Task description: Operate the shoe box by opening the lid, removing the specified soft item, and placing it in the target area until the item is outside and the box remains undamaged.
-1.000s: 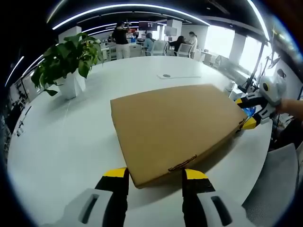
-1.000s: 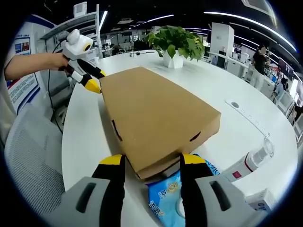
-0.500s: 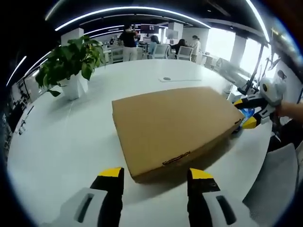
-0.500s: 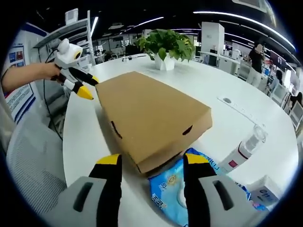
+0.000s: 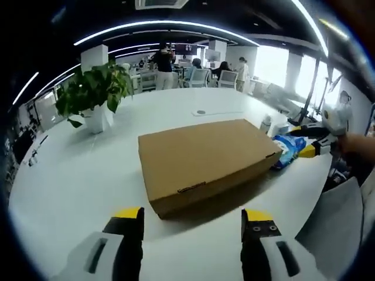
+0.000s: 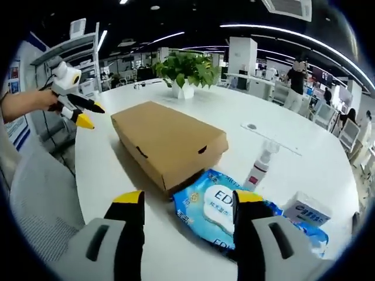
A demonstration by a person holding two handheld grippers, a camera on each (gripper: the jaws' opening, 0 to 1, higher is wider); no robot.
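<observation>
One round white table [image 5: 70, 175] carries everything; one flat brown cardboard shoe box [image 5: 205, 161] lies on it near the middle with its lid down, apart from both tools; one potted green plant in a white pot [image 5: 94, 96] stands well beyond the box; one blue soft pack of wet wipes with a white flap [image 6: 220, 211] lies just beside the box's short end, partly behind the right jaw in the right gripper view; one small white spray bottle with a red label [image 6: 259, 167] stands near the pack; one small white packet with blue print [image 6: 304, 212] lies further right, its lettering too blurred to read. Two grippers are in play: the left gripper [image 5: 193, 219] hangs short of the box with its yellow-tipped jaws spread wide and nothing between them; the right gripper [image 6: 184, 202] likewise has its jaws parted and empty above the tabletop. Several people stand or sit in the far office, too small to make out.
</observation>
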